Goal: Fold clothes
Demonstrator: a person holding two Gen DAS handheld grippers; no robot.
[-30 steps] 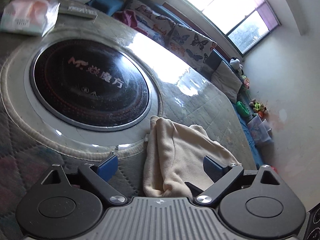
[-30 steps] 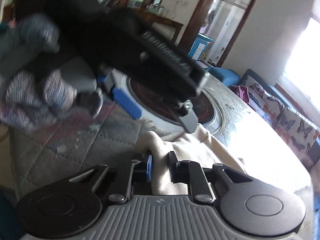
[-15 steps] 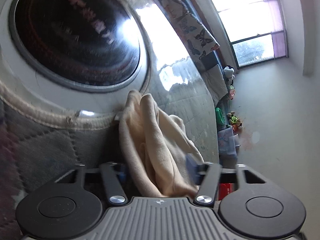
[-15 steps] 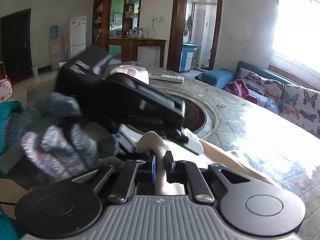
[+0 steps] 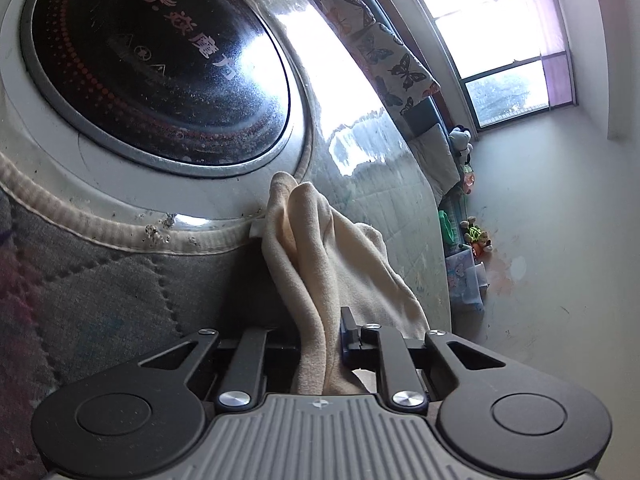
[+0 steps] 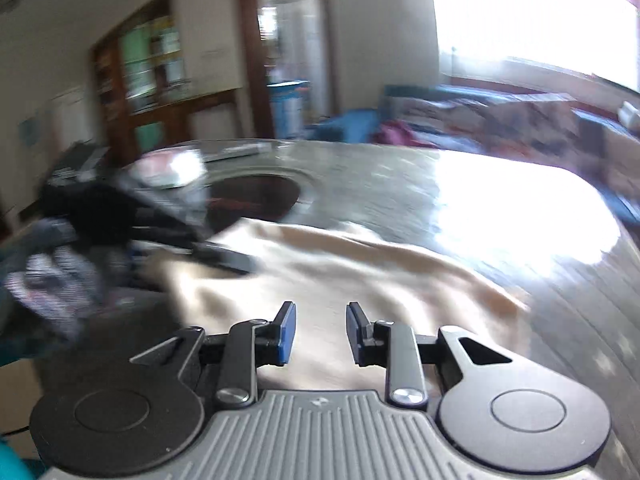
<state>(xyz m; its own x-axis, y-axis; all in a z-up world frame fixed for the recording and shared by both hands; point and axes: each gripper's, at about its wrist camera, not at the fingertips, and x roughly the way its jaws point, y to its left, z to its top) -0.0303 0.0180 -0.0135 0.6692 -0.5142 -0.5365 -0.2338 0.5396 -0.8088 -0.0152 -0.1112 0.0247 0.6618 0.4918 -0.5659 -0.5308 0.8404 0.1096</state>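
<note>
The left tool (image 5: pixel 320 336) has just been closing, and its jaws now pinch a bunched fold of the cream-coloured soft fleece garment (image 5: pixel 328 264), the cloth rising between them in a rumpled ridge. The right tool (image 6: pixel 320 334) has just been opening; its blue-padded jaws stand a little apart with nothing pressed between them, hanging above the flat spread of the same garment (image 6: pixel 340 276).

From the right wrist view, which is blurred, the garment lies across the near part of the round worktop (image 6: pixel 500 208). Its left end is lifted at the left tool (image 6: pixel 224 256), which is held by a hand in a speckled grey knitted glove (image 6: pixel 60 280), and its right edge trails off onto bare, glossy surface. That side of the worktop is open and brightly lit up to its curved rim.

Just past the garment's far tip sits a black round glass cooker plate with red lettering (image 5: pixel 152 60), set into a pale ring in the worktop. The quilted grey covering (image 5: pixel 104 292) lies bare to the left of the cloth. Beyond the rim stand a sofa with butterfly-print cushions (image 5: pixel 384 52) and a bright window (image 5: pixel 496 28).
</note>
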